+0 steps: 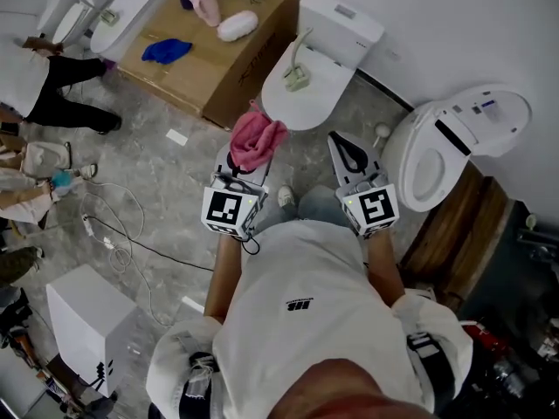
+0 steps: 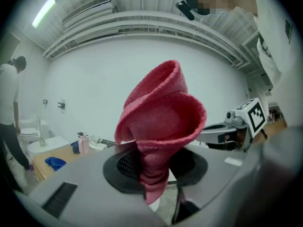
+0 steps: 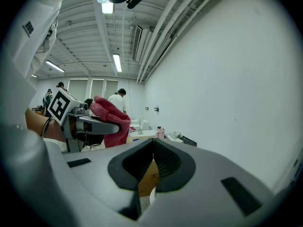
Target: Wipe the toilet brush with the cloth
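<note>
My left gripper [image 1: 244,160] is shut on a pink-red cloth [image 1: 256,140], which stands bunched above the jaws [image 2: 161,126]. A pale toilet brush [image 1: 297,72] lies on the closed lid of the white toilet [image 1: 319,103] just ahead, with its handle pointing toward the tank. To the right of the cloth, my right gripper [image 1: 341,144] is shut with nothing in it; its pads [image 3: 163,160] meet. Both grippers hover in front of the toilet, short of the brush. In the right gripper view, the left gripper [image 3: 102,126] and the cloth [image 3: 113,119] show at the left.
A second toilet [image 1: 437,155] with its lid raised stands at the right. A cardboard box [image 1: 210,59] at the left of the toilet carries a blue rag [image 1: 166,51], a pink bottle [image 1: 205,3] and a white object [image 1: 237,25]. Cables [image 1: 113,234] cross the floor at the left. People stand at the far left.
</note>
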A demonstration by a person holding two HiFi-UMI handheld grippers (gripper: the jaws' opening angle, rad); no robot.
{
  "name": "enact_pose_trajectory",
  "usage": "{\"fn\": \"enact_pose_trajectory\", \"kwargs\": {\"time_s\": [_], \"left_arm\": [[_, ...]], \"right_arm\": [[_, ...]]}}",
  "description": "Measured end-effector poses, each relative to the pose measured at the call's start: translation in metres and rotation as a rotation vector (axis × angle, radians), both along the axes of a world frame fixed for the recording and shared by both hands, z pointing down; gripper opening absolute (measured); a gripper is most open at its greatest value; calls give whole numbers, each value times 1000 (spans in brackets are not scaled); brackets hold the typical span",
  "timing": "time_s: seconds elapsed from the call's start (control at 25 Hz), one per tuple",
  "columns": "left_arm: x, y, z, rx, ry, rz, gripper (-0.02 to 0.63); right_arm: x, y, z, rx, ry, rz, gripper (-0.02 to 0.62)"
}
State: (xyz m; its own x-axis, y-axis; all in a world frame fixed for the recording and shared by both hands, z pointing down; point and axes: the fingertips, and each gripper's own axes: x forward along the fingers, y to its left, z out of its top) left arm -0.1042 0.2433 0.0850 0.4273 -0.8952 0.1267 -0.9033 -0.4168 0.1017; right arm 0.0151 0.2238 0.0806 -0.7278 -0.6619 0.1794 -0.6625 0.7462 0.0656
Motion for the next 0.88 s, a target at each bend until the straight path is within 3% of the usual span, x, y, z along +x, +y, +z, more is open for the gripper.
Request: {"fn": "enact_pose_trajectory", "kwargs": {"time_s": [0.6,0.88], "left_arm": [[-3,-96,45,-48,-20,-4,137],[-8,-159,94,-111,-34,-19,137]], "right_arm": [[-8,-93,39,-48,4,-5,-3],[-15,-160,78,-89,29,-15,-3]]}}
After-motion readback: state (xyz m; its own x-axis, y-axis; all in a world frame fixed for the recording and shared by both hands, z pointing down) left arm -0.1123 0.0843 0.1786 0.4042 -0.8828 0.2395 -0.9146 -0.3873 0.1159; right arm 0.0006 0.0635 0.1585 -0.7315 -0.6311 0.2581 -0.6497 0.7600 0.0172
